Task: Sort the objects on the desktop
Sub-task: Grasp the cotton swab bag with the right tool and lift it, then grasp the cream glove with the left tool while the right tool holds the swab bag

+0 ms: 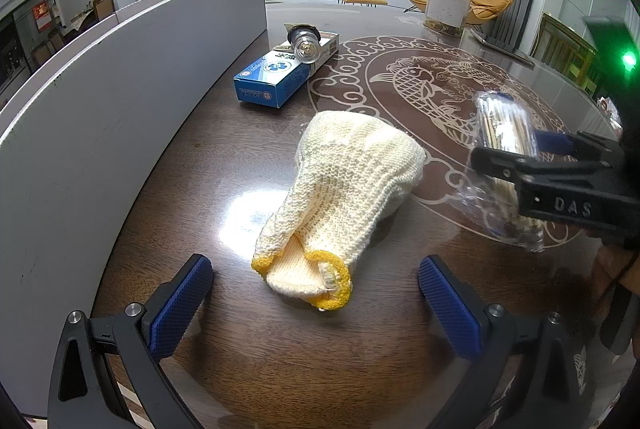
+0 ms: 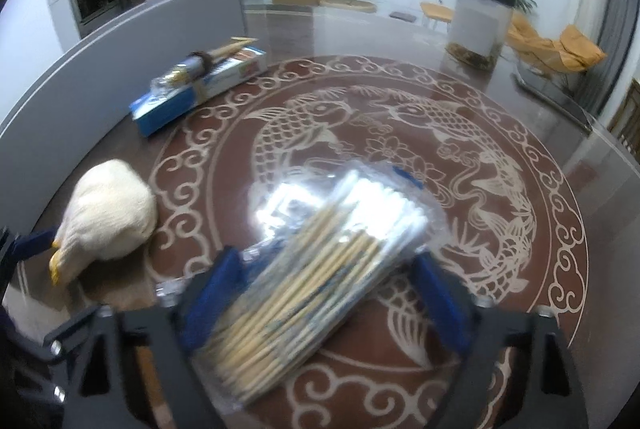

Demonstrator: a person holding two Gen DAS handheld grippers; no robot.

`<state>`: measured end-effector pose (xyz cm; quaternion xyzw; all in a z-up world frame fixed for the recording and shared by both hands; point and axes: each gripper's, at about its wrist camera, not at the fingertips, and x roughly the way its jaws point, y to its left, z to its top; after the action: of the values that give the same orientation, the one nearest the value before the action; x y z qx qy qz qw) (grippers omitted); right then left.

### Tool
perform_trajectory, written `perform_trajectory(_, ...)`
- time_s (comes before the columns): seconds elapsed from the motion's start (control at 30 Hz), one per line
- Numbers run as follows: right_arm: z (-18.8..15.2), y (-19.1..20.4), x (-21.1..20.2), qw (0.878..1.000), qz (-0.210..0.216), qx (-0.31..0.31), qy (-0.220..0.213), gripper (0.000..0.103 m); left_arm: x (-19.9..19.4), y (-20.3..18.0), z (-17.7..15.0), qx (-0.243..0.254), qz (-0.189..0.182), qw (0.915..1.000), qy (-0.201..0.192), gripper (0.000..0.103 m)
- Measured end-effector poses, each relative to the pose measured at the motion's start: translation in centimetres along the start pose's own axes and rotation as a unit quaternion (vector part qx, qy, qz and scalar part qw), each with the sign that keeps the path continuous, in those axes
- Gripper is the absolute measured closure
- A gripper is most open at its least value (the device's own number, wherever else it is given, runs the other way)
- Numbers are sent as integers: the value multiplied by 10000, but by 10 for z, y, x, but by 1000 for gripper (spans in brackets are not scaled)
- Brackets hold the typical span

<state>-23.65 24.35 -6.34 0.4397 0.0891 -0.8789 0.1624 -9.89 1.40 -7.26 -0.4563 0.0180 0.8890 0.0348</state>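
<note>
A cream knitted glove with a yellow cuff lies on the dark table just ahead of my left gripper, which is open and empty, one pad on each side of the cuff. The glove also shows at the left of the right wrist view. My right gripper is shut on a clear bag of cotton swabs and holds it above the table's fish pattern. From the left wrist view, the bag and right gripper sit at the right.
A blue box with a light bulb on it lies further back, beside a grey curved partition. A clear container with a dark lid stands at the table's far side.
</note>
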Motion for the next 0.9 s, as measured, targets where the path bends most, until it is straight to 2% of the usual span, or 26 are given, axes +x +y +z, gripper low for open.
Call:
perform_trajectory(0.07, -6, 1, -6, 10000, 64, -57, -19, 41, 0, 0, 0, 3, 1, 10000, 0, 0)
perform_trajectory(0.13, -13, -1, -12, 9999, 103, -69, -17, 46, 0, 0, 0, 3, 1, 10000, 0, 0)
perform_trajectory(0.47, -63, -16, -50, 9999, 65, -37, 83, 47, 0, 0, 0, 3, 3, 10000, -2, 0)
perform_trajectory(0.67, -81, -17, -64, 10000, 43, 34, 28, 46, 0, 0, 0, 3, 1, 10000, -2, 0)
perform_trajectory(0.8, -82, -15, -64, 9999, 79, 76, -16, 42, 0, 0, 0, 4, 1, 10000, -2, 0)
perform_trajectory(0.9, -84, -13, -63, 9998, 160, 62, -40, 26, 0, 0, 0, 5, 1, 10000, -3, 0)
